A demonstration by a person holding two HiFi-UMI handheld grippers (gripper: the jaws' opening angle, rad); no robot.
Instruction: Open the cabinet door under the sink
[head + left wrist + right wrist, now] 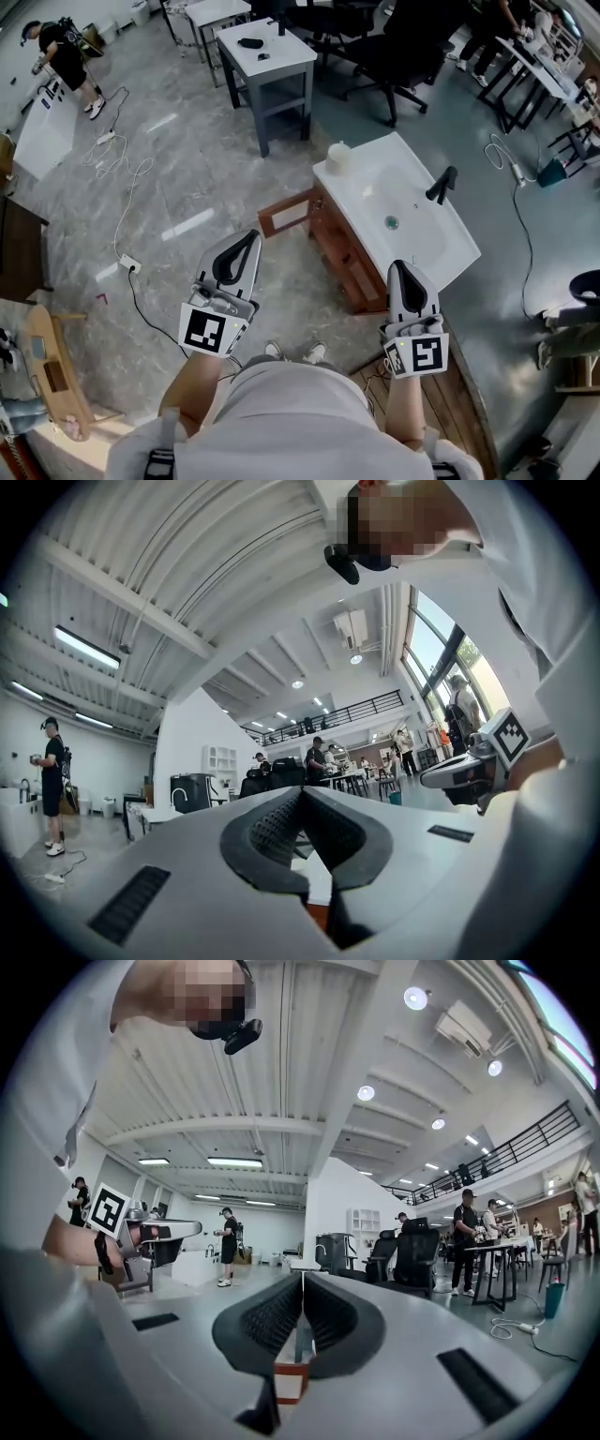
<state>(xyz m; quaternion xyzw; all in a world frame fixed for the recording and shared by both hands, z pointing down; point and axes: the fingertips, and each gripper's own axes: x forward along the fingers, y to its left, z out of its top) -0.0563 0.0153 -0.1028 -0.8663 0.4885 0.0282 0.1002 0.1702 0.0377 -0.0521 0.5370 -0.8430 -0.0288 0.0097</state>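
The cabinet door (286,214) under the sink stands open. It is swung out to the left of the wooden cabinet (342,258), showing a wood frame around a pale panel. The white sink (361,192) sits on top of the cabinet, with a black tap (441,185) at its far side and a small white object (337,156) on its back corner.

A person stands on the marbled floor (187,169) just in front of the cabinet, with a gripper in each hand held out at about waist height. The left gripper (247,236) has its jaws pressed together with nothing between them. It hangs in the air near the open door and touches nothing. The right gripper (401,266) is the same, jaws together and empty. From above it lies over the near corner of the sink, but it is raised clear of it. Both grippers point roughly level across the room, and each carries its marker cube next to the hand.

Further off, a grey worktop (267,56) holds a few small dark items, and black office chairs (394,56) stand beside it. A white cable (122,187) trails over the floor to the left. Another person (66,56) stands in the far corner.
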